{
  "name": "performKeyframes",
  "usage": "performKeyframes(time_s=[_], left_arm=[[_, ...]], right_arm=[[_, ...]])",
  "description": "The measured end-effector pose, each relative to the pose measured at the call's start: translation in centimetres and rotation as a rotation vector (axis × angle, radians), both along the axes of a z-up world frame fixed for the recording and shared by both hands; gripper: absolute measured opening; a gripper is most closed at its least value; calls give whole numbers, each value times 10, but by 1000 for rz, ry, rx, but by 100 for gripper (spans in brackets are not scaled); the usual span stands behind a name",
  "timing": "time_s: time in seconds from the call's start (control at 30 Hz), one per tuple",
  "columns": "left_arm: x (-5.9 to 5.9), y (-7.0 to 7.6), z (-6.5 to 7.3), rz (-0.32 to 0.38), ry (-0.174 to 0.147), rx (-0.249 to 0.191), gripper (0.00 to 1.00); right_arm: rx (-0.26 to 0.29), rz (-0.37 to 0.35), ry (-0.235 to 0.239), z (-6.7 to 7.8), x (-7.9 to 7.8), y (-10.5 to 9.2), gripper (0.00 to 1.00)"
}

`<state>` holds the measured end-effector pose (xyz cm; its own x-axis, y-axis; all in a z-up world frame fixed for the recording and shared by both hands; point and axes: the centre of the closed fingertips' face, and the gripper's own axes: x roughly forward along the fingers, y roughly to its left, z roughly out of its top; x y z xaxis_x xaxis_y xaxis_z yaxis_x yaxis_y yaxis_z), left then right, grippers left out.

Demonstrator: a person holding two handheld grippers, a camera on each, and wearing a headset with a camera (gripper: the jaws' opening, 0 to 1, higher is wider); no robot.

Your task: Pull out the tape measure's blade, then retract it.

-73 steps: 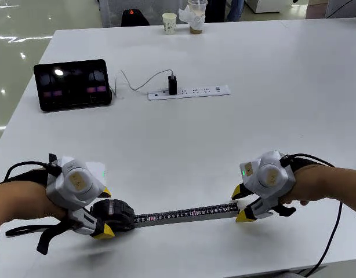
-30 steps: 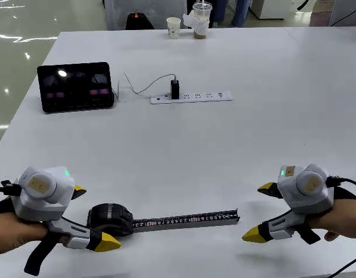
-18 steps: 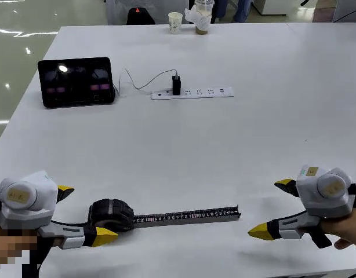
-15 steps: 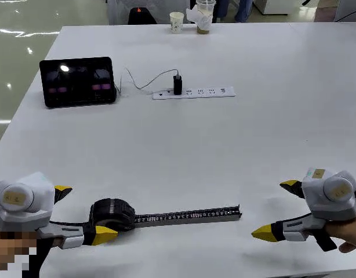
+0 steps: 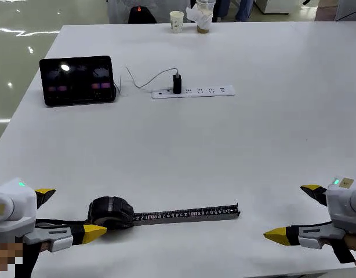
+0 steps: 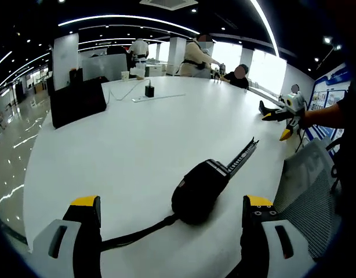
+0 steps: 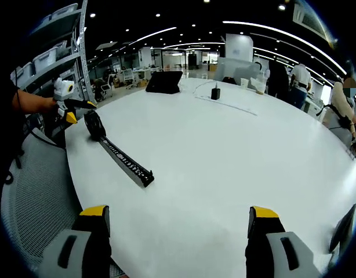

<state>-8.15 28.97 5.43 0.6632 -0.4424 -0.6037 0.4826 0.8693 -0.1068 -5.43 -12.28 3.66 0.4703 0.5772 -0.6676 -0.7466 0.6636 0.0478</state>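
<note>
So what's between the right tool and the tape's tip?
Just bare white table between the right tool and the blade's tip, in the head view.

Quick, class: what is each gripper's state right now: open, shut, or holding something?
Left gripper: open, holding nothing; the tape measure lies on the table just ahead of its jaws.
Right gripper: open, holding nothing.

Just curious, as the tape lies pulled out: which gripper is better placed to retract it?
Probably the left gripper: its open jaws point at the nearby tape measure case, where the retracting happens. The right gripper, also open, hangs well clear of the blade tip.
</note>
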Motion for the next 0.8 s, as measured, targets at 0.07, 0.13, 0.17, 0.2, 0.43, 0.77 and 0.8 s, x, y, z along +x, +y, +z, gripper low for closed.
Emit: performKeyframes(time_s=[0.07,0.13,0.17,0.2,0.43,0.77,0.8], left_arm=[[-1,2,1,11,-17,-5,99],[-3,3,0,14,-20,-5,99],[-4,4,0,14,-21,-2,99],[-5,5,-2,13,-18,8,99],[-8,7,-3,7,-30,27,99],[-17,5,-7,-19,-25,28,98],[-17,5,-8,-19,-26,30,98]], right_arm=[[-2,-5,-2,0,-3,-1,99],[-3,-7,0,-1,-6,-4,99],[-4,-6,1,-2,-7,-4,99],[-5,-5,7,-3,-10,-5,99],[-14,4,12,-10,-18,-11,99],[-11,19,-16,-11,-16,-18,99],[-16,18,-17,-11,-16,-19,99]])
